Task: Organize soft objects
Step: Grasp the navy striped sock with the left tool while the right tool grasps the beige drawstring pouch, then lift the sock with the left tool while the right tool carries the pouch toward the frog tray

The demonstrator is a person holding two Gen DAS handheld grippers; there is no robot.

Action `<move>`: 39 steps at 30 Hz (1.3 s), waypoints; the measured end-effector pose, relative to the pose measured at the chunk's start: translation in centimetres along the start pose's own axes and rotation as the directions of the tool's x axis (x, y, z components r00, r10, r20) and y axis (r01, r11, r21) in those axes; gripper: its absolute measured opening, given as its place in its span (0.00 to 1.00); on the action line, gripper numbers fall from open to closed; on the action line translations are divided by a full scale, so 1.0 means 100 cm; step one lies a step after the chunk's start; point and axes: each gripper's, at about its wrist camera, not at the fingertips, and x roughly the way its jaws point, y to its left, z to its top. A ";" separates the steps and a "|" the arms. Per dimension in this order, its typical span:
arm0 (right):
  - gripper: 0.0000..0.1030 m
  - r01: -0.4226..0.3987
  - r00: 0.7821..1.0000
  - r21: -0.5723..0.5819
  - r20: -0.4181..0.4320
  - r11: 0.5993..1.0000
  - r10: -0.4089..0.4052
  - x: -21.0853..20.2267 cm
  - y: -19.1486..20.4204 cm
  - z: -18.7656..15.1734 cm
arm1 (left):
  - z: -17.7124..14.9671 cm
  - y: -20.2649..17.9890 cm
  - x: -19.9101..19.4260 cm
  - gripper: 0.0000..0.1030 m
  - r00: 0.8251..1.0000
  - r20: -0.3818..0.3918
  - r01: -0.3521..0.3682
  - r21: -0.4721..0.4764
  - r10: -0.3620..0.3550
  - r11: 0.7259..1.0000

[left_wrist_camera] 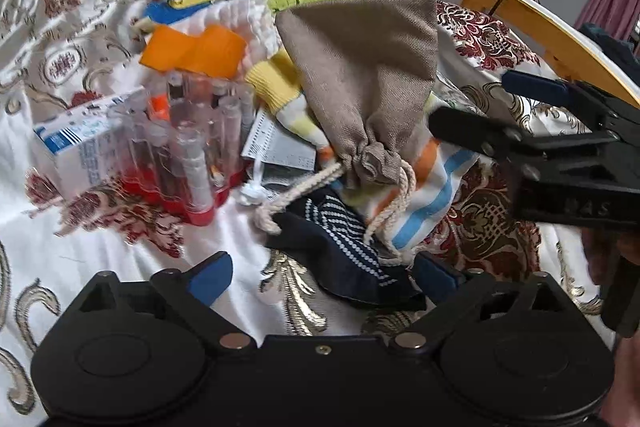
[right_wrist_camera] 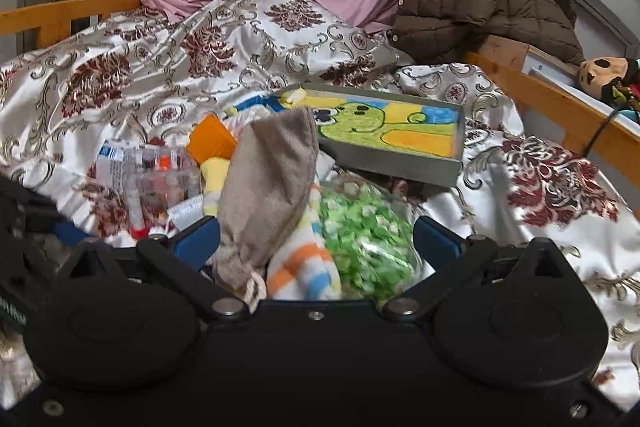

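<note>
Since both your grippers are spread wide with nothing in them, you're probably lining up on the pile: left gripper point(left_wrist_camera: 322, 277) near the navy sock point(left_wrist_camera: 340, 247), right gripper point(right_wrist_camera: 316, 241) straddling the drawstring pouch point(right_wrist_camera: 268, 179) beside the tray point(right_wrist_camera: 400, 163).

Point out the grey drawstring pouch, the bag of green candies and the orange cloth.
grey drawstring pouch point(left_wrist_camera: 360, 67): left wrist view, middle of its body.
bag of green candies point(right_wrist_camera: 366, 235): right wrist view, centre of bag.
orange cloth point(left_wrist_camera: 196, 49): left wrist view, its middle.
</note>
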 end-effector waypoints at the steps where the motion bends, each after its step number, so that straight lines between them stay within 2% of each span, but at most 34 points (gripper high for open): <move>1: 0.94 -0.006 1.000 0.000 0.008 1.000 0.006 0.003 0.001 0.003 | 0.000 0.000 0.001 0.89 1.000 -0.001 0.006 -0.012 -0.006 1.000; 4: 0.89 -0.006 1.000 -0.013 0.023 1.000 0.006 0.012 0.004 0.006 | 0.002 0.002 0.003 0.83 1.000 0.002 0.018 -0.040 -0.018 0.999; 6: 0.79 -0.012 0.999 -0.016 0.031 1.000 0.013 0.019 0.005 0.008 | 0.003 0.005 0.004 0.79 1.000 0.002 0.024 -0.060 -0.024 0.998; 8: 0.63 -0.018 0.999 -0.005 0.045 1.000 0.018 0.026 0.004 0.010 | 0.003 0.008 0.005 0.70 1.000 0.001 0.026 -0.080 -0.026 0.996; 11: 0.51 -0.031 0.998 0.032 0.063 0.999 0.029 0.033 0.000 0.011 | 0.003 0.010 0.005 0.58 0.999 0.002 0.034 -0.091 -0.034 0.995; 12: 0.49 -0.033 0.998 0.037 0.062 0.999 0.031 0.037 0.000 0.012 | 0.003 0.010 0.006 0.56 0.999 0.001 0.036 -0.090 -0.036 0.995; 14: 0.35 -0.033 0.998 0.036 0.058 0.999 0.031 0.039 -0.001 0.010 | 0.003 0.011 0.007 0.50 0.999 -0.003 0.042 -0.091 -0.043 0.995; 18: 0.22 -0.029 0.998 0.036 0.056 0.999 0.027 0.040 0.001 0.007 | 0.002 0.011 0.006 0.38 0.999 0.003 0.046 -0.089 -0.046 0.995; 21: 0.09 -0.029 0.997 0.027 0.066 0.999 0.027 0.037 0.005 0.007 | 0.001 0.011 0.004 0.15 0.998 0.017 0.063 -0.092 -0.062 0.994; 22: 0.07 -0.030 0.997 0.023 0.069 0.999 0.029 0.035 0.005 0.008 | 0.001 0.011 0.003 0.07 0.997 0.019 0.070 -0.095 -0.069 0.993; 27: 0.04 -0.020 0.995 -0.002 0.098 1.000 0.020 0.024 0.008 0.010 | -0.003 0.011 0.000 0.02 0.994 0.041 0.102 -0.114 -0.098 0.988; 30: 0.04 -0.005 0.992 -0.010 0.130 1.000 0.006 0.014 0.006 0.012 | -0.003 0.010 -0.005 0.02 0.993 0.067 0.100 -0.114 -0.092 0.988; 35: 0.04 0.019 0.982 0.003 0.190 1.000 -0.020 -0.004 -0.002 0.017 | -0.001 0.002 -0.027 0.01 0.991 0.130 0.051 -0.077 -0.041 0.996; 39: 0.03 0.034 0.971 0.029 0.238 0.999 -0.039 -0.019 -0.014 0.022 | 0.003 -0.013 -0.049 0.01 0.986 0.165 0.004 -0.010 -0.002 1.000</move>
